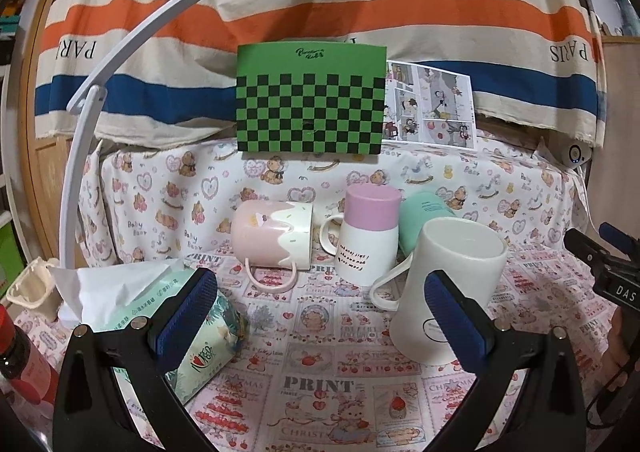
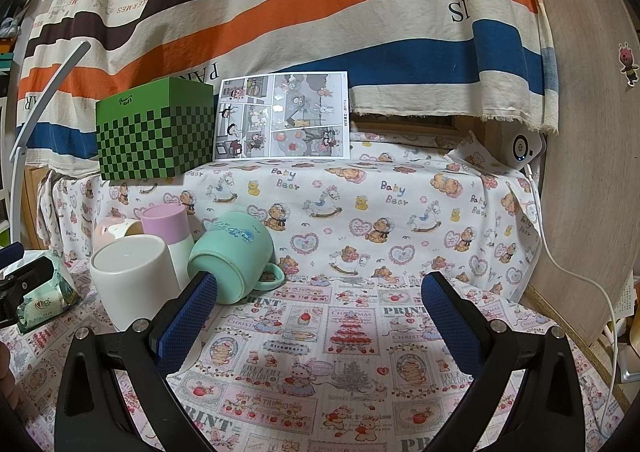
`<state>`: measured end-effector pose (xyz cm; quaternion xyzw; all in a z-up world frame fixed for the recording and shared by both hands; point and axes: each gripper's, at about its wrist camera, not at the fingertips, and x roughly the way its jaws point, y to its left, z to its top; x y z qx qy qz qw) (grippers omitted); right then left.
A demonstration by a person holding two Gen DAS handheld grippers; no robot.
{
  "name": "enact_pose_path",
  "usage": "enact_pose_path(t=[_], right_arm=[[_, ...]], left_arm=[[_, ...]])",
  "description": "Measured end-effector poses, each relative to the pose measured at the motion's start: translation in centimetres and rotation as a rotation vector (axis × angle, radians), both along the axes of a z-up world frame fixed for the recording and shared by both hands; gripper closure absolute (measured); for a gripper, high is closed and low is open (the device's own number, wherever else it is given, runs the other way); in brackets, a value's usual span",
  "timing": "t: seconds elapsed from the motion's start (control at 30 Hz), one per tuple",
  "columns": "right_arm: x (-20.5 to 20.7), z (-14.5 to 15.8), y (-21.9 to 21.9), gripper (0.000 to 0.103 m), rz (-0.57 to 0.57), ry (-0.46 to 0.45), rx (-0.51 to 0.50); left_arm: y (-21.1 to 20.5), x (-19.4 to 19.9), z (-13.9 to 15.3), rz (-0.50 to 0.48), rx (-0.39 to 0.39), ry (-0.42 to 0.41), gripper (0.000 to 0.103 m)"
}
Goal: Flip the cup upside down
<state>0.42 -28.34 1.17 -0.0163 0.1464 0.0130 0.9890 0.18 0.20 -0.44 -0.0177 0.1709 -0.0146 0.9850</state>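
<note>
Even, soft indoor light; sharp centre, strong fisheye-bent edges.

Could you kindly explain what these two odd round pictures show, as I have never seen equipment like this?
No robot arm here: a person holds a pair of two-finger tongs in each hand, each with a fisheye camera looking along its blue-padded fingers. One picture comes from the left tongs, the other from the right tongs. Both are open and hold nothing. On the printed cloth are four cups: a white cup already upside down, a pink-and-white cup likewise, and a pink cup and a mint cup tipped on their sides. A tissue pack lies left; a green checked box stands behind.
</note>
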Motion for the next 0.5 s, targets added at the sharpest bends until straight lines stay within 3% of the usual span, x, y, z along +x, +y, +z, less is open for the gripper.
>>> enact_pose_path(t=[0.27,0.5], right_arm=[[-0.02,-0.01,0.00,0.000,0.001,0.000,0.000],[-0.01,-0.01,0.00,0.000,0.001,0.000,0.000]], left_arm=[[-1.01,-0.90,0.33,-0.015,0.048,-0.046,0.000],[-0.54,-0.81,0.27,-0.009,0.033,-0.040,0.000]])
